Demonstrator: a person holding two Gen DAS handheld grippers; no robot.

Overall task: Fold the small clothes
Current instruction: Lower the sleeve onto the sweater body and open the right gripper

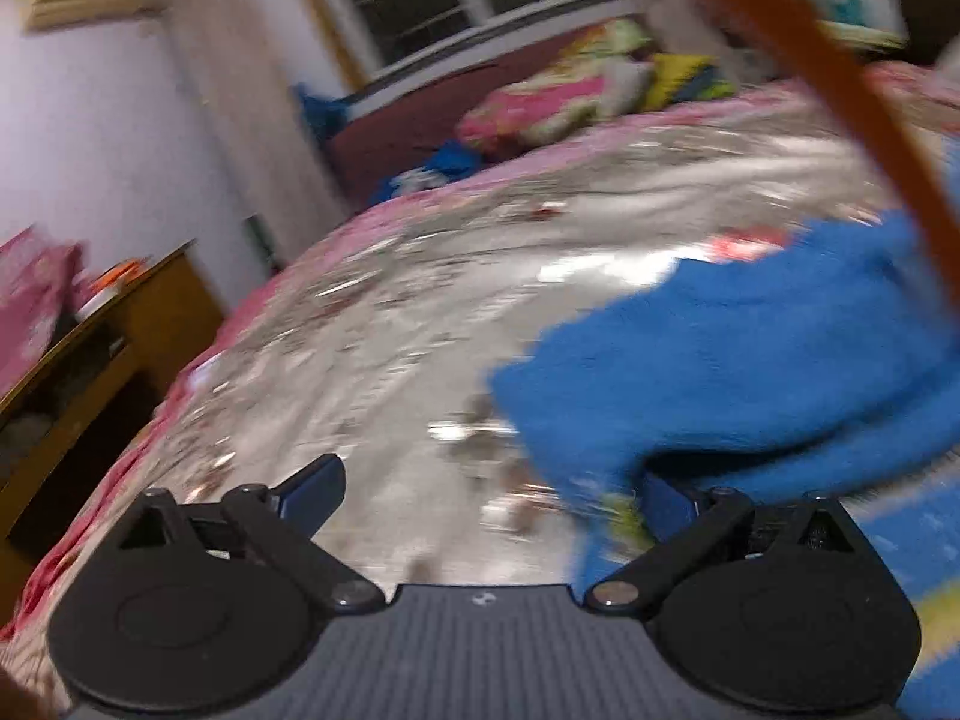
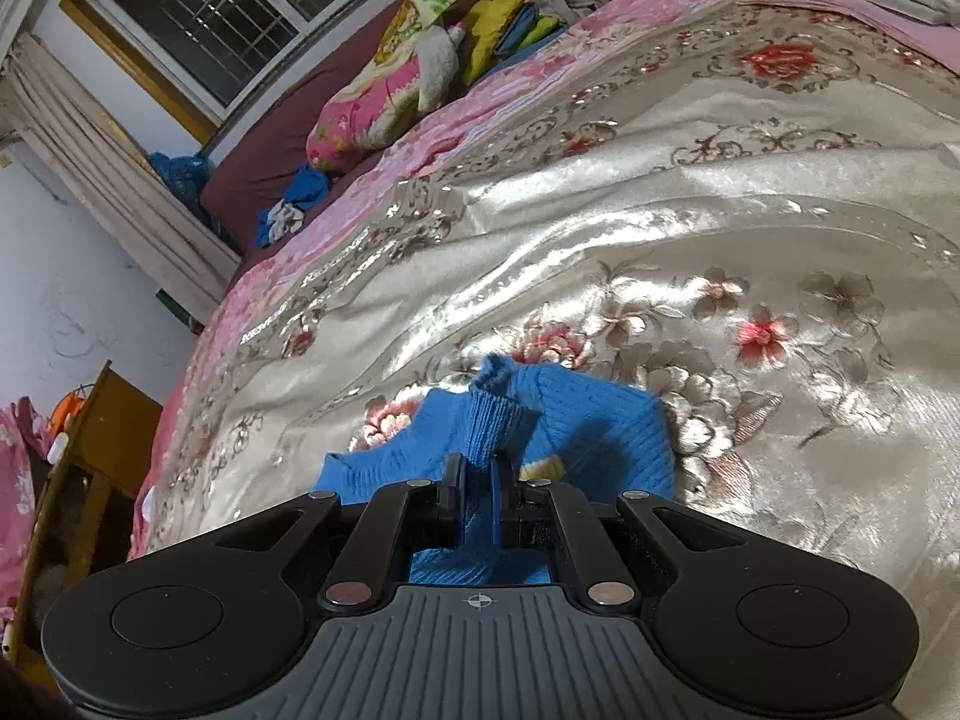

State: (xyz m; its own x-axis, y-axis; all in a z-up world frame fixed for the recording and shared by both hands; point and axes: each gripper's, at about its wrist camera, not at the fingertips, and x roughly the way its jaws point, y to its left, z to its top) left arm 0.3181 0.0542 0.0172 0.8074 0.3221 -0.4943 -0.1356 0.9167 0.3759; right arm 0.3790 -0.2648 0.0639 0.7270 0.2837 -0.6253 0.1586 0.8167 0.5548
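On shiny floral satin bedspread (image 2: pixel 690 210): right gripper (image 2: pixel 477 489) pinches blue ribbed knit sweater (image 2: pixel 594 426), fabric extending toward 12 o'clock. Left gripper (image 1: pixel 480 501) wide open, sweater (image 1: pixel 750 360) at 2 o'clock.

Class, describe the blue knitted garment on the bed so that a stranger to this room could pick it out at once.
Start at the bed's shiny silver floral cover. On its near part lies the small blue sweater, ribbed knit, pinched by the right gripper. Unlike the blue clothes by the far dark red edge, it lies alone and has a yellow patch.
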